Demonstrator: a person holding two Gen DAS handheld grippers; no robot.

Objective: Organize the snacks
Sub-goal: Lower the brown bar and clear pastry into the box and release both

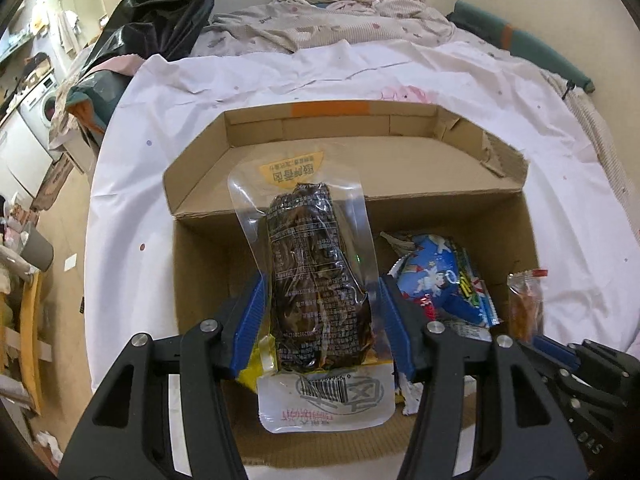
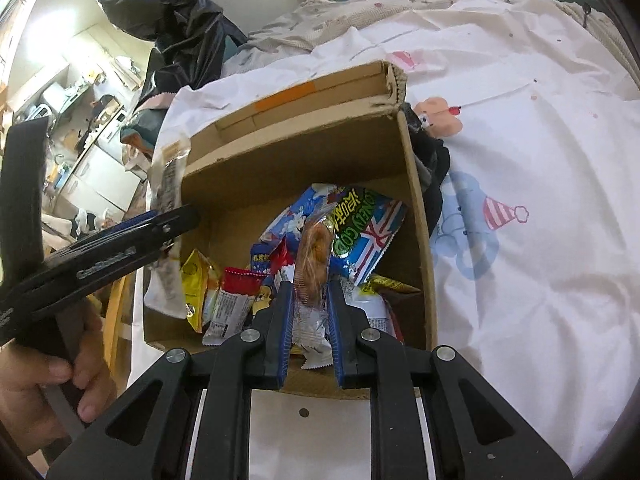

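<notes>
White bedding point(image 1: 360, 76) with small cartoon prints covers the bed, and an open cardboard box point(image 1: 400, 168) sits on it, its far flap standing up. Crumpled blankets point(image 1: 320, 20) and a black plastic bag point(image 1: 160, 4) lie beyond the box, with a kitchen area off to the left.

Over the box, the left claw point(image 1: 324, 312) grips a long vacuum pouch point(image 1: 316, 272) of dark food, its blue pads pressed against both sides of the pouch, jaws about half apart. The pouch points away from the camera, its printed barcode end nearest the lens. In the right wrist view this claw shows from the side at the box's left wall, with the person's hand point(image 2: 44, 376) on its handle.

The right claw point(image 2: 310, 312) is closed tight on a small clear packet point(image 2: 314, 264) of orange-brown snack, held upright above the near part of the box. Below it, inside the box, lie a blue-and-green chip bag point(image 2: 360, 224), a yellow packet point(image 2: 196, 280) and a red-topped packet point(image 2: 236, 296), heaped together against the near wall and right side.
</notes>
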